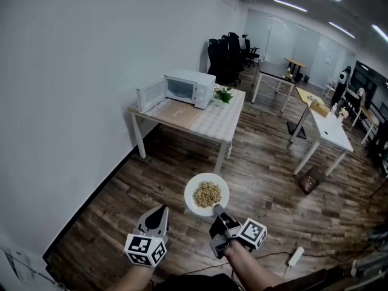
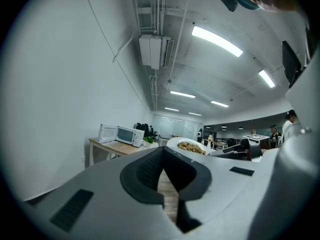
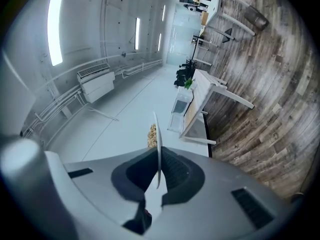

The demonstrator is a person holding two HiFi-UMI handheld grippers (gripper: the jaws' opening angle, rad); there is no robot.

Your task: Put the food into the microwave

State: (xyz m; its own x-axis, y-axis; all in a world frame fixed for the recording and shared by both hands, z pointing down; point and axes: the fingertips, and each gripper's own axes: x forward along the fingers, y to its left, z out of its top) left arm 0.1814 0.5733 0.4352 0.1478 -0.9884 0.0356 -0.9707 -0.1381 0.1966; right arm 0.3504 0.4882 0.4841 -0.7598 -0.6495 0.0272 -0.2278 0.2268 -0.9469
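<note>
A white plate (image 1: 207, 194) heaped with tan food (image 1: 207, 193) hangs level above the wood floor. My right gripper (image 1: 216, 211) is shut on its near rim. In the right gripper view the plate (image 3: 157, 134) runs edge-on between the pads, with the food (image 3: 151, 133) on its left face. My left gripper (image 1: 159, 210) hangs to the plate's left, shut and empty, its tips meeting in a point (image 2: 163, 165). The white microwave (image 1: 189, 88) stands far ahead on a table (image 1: 209, 126), its door (image 1: 151, 93) swung open to the left. It also shows as the microwave (image 2: 129, 135) and the microwave (image 3: 181, 106).
A small green plant (image 1: 224, 95) sits right of the microwave. A white wall runs along the left. White desks (image 1: 330, 131) and black chairs (image 1: 227, 56) stand farther right and back. A power strip (image 1: 295, 256) and cable lie on the floor at right.
</note>
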